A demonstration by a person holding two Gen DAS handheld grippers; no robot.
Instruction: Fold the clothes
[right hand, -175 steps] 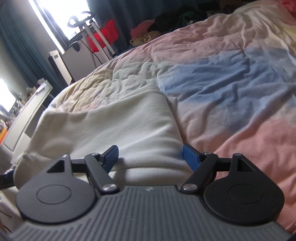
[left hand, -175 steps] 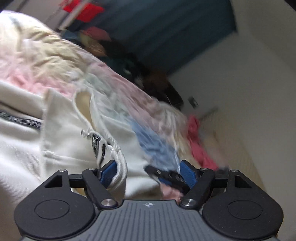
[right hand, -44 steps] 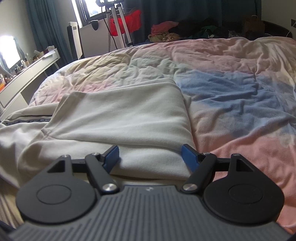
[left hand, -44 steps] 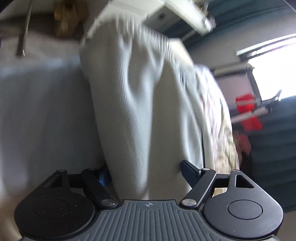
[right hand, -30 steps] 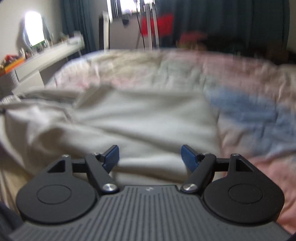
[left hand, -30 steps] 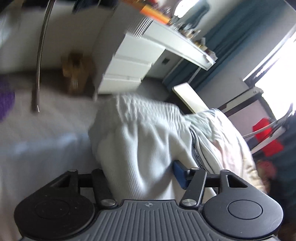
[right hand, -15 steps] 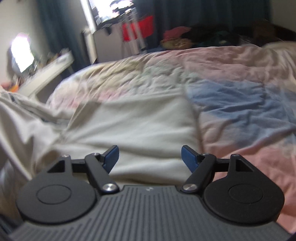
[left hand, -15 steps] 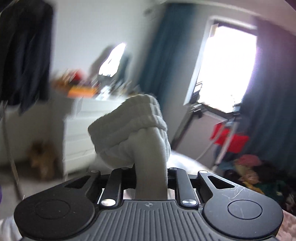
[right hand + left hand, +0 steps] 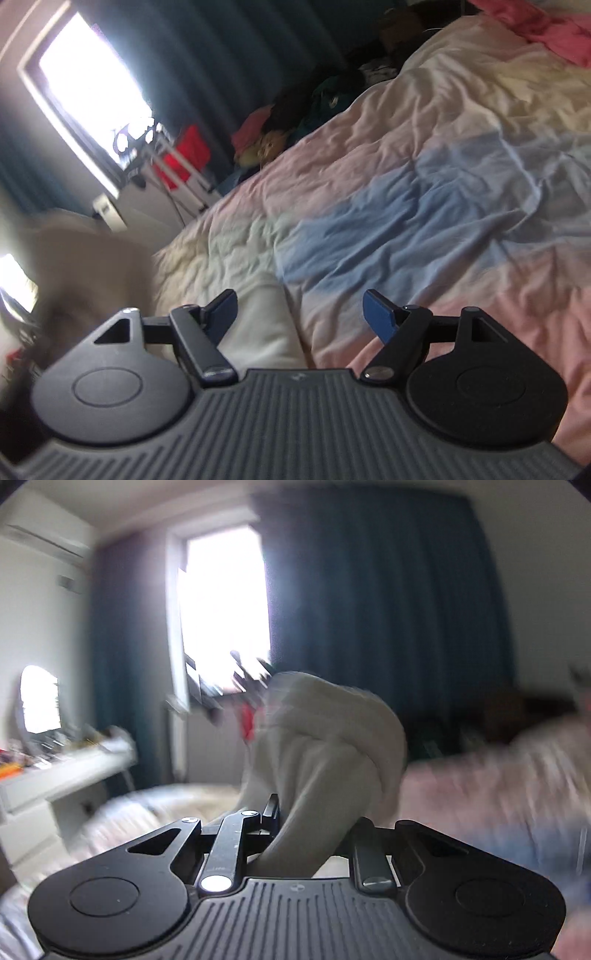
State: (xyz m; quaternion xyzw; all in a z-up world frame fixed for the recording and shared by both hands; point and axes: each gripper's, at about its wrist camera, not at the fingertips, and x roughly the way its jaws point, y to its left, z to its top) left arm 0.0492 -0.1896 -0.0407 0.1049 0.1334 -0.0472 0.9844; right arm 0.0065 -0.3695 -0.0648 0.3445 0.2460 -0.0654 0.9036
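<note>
Cream garment lifted over the bed

Left wrist: left gripper (image 9: 312,823) clamps a bunched cream garment (image 9: 325,753), raised above the bed (image 9: 480,775).
Right wrist: right gripper (image 9: 300,308) spread wide, empty, above garment fabric lying on the quilt (image 9: 424,206).

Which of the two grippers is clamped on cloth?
The left gripper: its jaws pinch the cream garment. The right gripper stands open, gripping nothing.

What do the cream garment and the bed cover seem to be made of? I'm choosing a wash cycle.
The cream garment looks like thick, matte knit, probably cotton fleece: it bunches in soft, rounded folds. The bed cover looks like thin woven cotton, matte, with fine sharp creases across its pastel patches. Blur leaves both uncertain.
</note>
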